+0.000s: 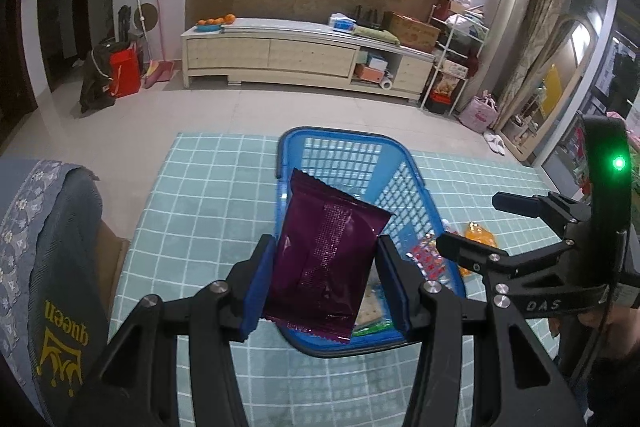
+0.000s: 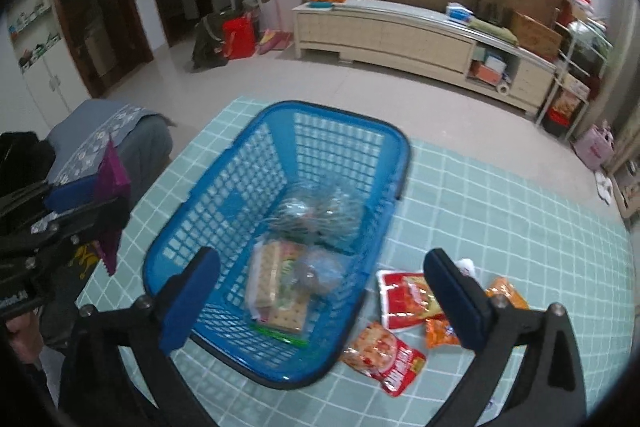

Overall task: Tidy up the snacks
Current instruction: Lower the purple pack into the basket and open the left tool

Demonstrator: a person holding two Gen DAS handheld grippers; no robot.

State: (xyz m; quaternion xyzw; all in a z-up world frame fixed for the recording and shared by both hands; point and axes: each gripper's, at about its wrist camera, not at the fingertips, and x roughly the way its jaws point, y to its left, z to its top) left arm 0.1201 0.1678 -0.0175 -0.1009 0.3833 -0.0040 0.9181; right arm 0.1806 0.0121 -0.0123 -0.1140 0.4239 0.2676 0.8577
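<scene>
My left gripper (image 1: 326, 267) is shut on a purple snack packet (image 1: 326, 255) and holds it upright above the near end of the blue basket (image 1: 288, 147). In the right wrist view the basket (image 2: 240, 155) holds a cracker pack (image 2: 276, 287) and clear-wrapped snacks (image 2: 316, 215). My right gripper (image 2: 324, 295) is open and empty, above the basket's near right corner. Red snack packets (image 2: 404, 291) (image 2: 384, 355) and orange ones (image 2: 440, 333) lie on the tablecloth right of the basket. The left gripper with the purple packet (image 2: 112, 179) shows at the left edge.
The table has a teal checked cloth (image 2: 520, 227). A chair with a grey patterned cover (image 1: 44, 247) stands at the table's left side. Beyond the table are a tiled floor and a long low cabinet (image 1: 280, 51).
</scene>
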